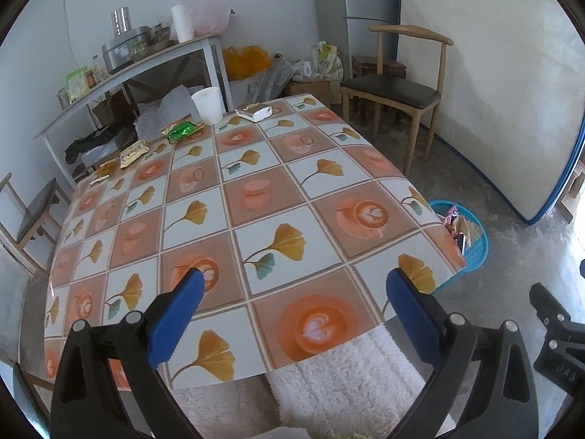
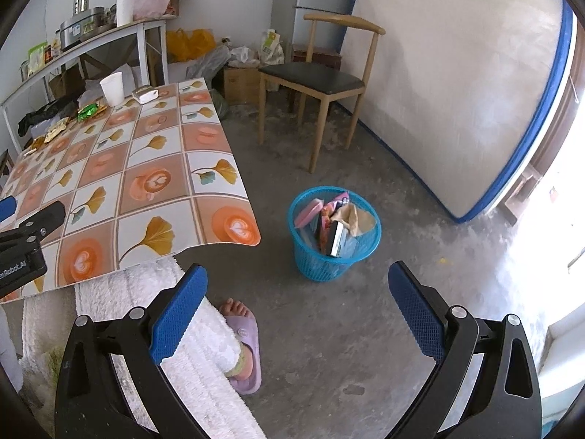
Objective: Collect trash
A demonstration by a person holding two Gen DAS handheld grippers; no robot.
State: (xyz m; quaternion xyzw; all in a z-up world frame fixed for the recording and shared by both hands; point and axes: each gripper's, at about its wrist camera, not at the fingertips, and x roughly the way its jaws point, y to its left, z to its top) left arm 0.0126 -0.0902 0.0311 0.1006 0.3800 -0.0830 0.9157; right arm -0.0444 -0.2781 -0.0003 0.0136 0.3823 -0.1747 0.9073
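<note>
Wrappers, a green one (image 1: 181,132) and a yellow one (image 1: 133,153), lie along the far edge of the patterned table (image 1: 256,197) beside a white cup (image 1: 208,105) and a silver packet (image 1: 254,111). The left gripper (image 1: 294,316) hangs wide and empty over the near edge; the right gripper (image 2: 298,318), equally wide and empty, faces the blue basket (image 2: 333,232) of rubbish on the floor.

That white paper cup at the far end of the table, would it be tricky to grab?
The white paper cup looks thin-walled, so a firm squeeze would probably crush it. It stands upright, tall and narrow at the base, so a sideways nudge might tip it. It is probably light, though I cannot see whether anything is inside.
</note>
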